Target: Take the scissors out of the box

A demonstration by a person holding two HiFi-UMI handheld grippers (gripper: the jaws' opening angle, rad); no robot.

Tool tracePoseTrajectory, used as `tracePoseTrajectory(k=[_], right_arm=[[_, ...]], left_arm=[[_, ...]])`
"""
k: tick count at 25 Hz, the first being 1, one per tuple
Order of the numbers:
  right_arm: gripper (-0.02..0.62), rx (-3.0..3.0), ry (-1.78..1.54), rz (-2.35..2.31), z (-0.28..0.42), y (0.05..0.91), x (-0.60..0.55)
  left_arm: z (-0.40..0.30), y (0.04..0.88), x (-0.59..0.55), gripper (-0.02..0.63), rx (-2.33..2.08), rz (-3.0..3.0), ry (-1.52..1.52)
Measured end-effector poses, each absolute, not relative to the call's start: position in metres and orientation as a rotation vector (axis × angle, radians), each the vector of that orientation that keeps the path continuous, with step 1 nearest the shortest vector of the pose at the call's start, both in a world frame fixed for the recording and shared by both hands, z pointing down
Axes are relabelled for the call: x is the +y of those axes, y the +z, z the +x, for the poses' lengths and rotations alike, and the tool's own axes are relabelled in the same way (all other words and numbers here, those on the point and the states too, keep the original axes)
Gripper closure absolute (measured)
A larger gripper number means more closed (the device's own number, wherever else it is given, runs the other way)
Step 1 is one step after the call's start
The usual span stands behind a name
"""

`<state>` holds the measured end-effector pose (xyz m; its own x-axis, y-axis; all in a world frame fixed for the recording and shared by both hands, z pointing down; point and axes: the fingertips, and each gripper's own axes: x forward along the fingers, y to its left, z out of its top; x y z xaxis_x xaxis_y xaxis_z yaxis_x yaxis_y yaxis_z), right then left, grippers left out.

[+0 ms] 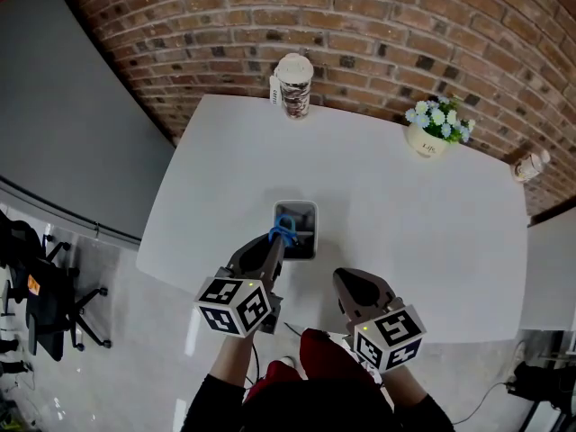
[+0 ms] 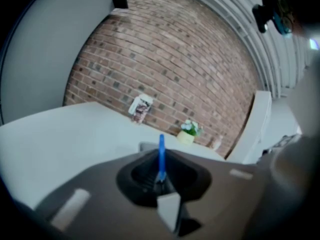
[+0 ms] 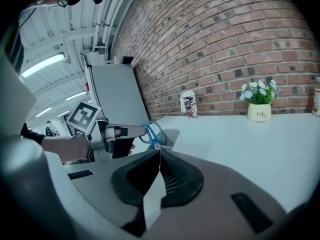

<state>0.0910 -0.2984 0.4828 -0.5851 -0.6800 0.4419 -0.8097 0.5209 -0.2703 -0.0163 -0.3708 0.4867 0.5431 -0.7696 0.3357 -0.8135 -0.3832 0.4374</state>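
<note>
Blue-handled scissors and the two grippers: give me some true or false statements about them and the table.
1. The left gripper is closed on the blue-handled scissors. True.
2. The scissors lie flat on the white table. False: their handles stick up from the small grey box.
3. The right gripper holds the box. False: its jaws are together on nothing, apart from the box.
4. A lidded paper cup stands at the table's far edge. True.
</note>
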Motion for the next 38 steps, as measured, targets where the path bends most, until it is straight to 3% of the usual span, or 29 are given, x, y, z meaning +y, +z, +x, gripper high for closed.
tracePoseTrajectory(k=[19,38], right_arm=[[0.586,-2.542,0.597,1.202,0.081,0.466,-0.288],[0.586,-2.677,0.503,0.992,0.018,0.44,-0.29]], left_arm=[[-0.033,0.431,-0.353,0.578,-1.425,2.318,0.012],[-0.111,0.394,-0.323,0.578,-1.672,2.226,-0.08]])
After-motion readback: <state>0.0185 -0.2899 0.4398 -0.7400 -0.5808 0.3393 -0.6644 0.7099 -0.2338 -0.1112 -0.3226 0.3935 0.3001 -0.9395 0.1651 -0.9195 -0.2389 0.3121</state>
